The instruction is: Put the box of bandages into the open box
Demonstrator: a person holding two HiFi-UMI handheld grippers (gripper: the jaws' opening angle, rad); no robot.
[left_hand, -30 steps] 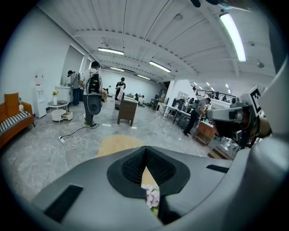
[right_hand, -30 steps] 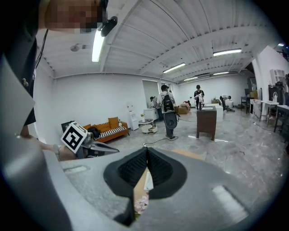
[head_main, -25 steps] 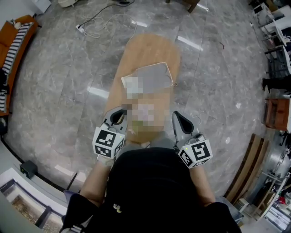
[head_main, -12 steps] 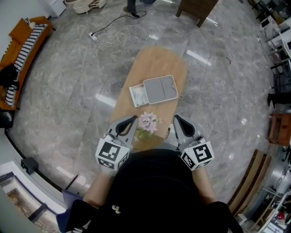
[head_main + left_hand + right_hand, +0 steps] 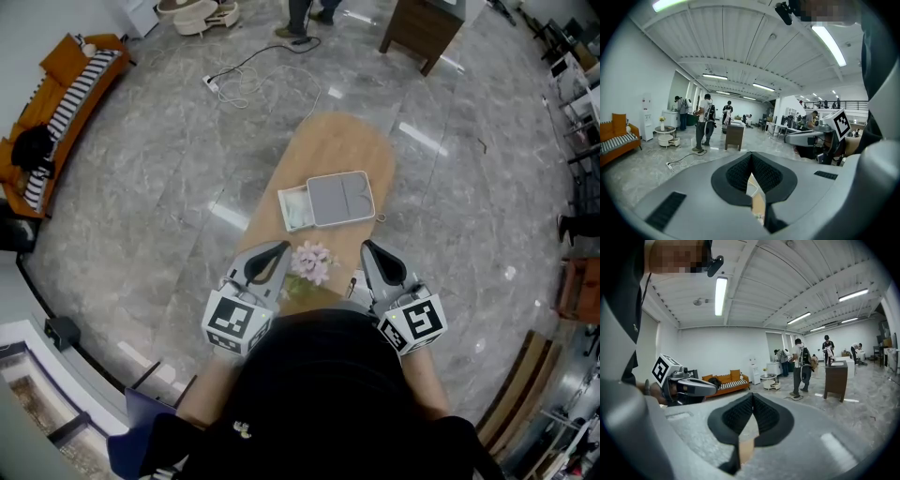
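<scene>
On the oval wooden table (image 5: pixel 337 150) lies a flat grey open box (image 5: pixel 339 199). A pale, shallow box-like part (image 5: pixel 296 208) lies against its left side; whether that is the box of bandages I cannot tell. My left gripper (image 5: pixel 277 249) and right gripper (image 5: pixel 367 247) hover over the near end of the table, short of the grey box, pointing out nearly level. Both are shut with nothing between them: the dark pads meet in the left gripper view (image 5: pixel 751 161) and in the right gripper view (image 5: pixel 752 401).
A bunch of pale pink flowers (image 5: pixel 311 261) stands on the table's near end between the grippers. On the floor beyond are a white cable (image 5: pixel 246 80), a dark wooden cabinet (image 5: pixel 424 23) and an orange sofa (image 5: pixel 56 103). People (image 5: pixel 704 122) stand far off.
Both grippers have risen a little, still shut and empty. The head view has tilted, so the table and grey box now sit lower and further right in the picture.
</scene>
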